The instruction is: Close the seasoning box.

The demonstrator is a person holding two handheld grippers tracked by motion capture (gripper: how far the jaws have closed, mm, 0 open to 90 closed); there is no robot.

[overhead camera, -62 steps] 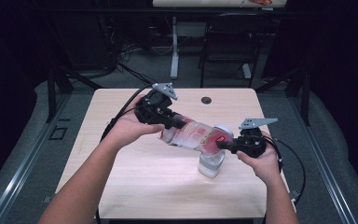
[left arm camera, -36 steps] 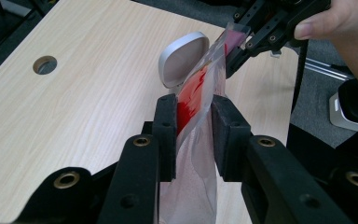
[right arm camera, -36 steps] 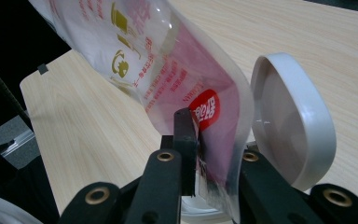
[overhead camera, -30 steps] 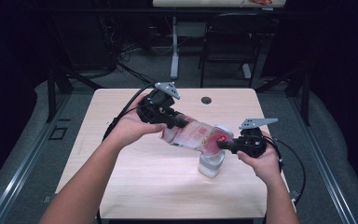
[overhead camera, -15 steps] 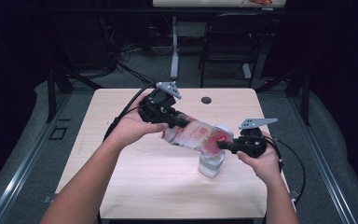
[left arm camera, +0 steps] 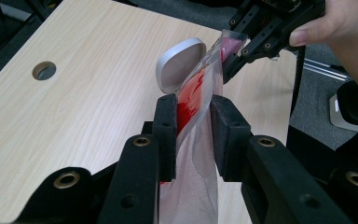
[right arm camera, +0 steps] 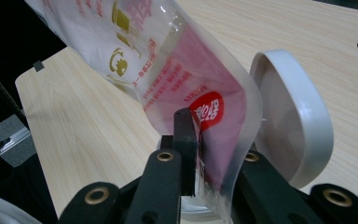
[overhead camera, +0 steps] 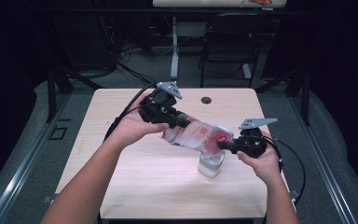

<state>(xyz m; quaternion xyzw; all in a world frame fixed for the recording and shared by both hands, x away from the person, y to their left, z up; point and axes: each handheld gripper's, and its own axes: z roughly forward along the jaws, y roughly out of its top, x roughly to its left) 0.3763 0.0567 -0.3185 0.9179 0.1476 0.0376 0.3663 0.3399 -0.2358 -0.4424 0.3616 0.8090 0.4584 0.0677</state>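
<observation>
- The right tongs point(overhead camera: 224, 145) pinch the low corner of the see-through pouch point(overhead camera: 196, 135), just over the open white container point(overhead camera: 211, 164) on the tabletop point(overhead camera: 135, 186).
- The left tongs point(overhead camera: 179, 122) squeeze the pouch's high end, so it hangs tilted between both hands.
- To do this well, I think: keep the low corner over the container's mouth, lift the high end slowly, and don't bump the flipped-up lid point(right arm camera: 291, 116).
- The pouch has red and gold writing and a red round mark, too small to read.
</observation>
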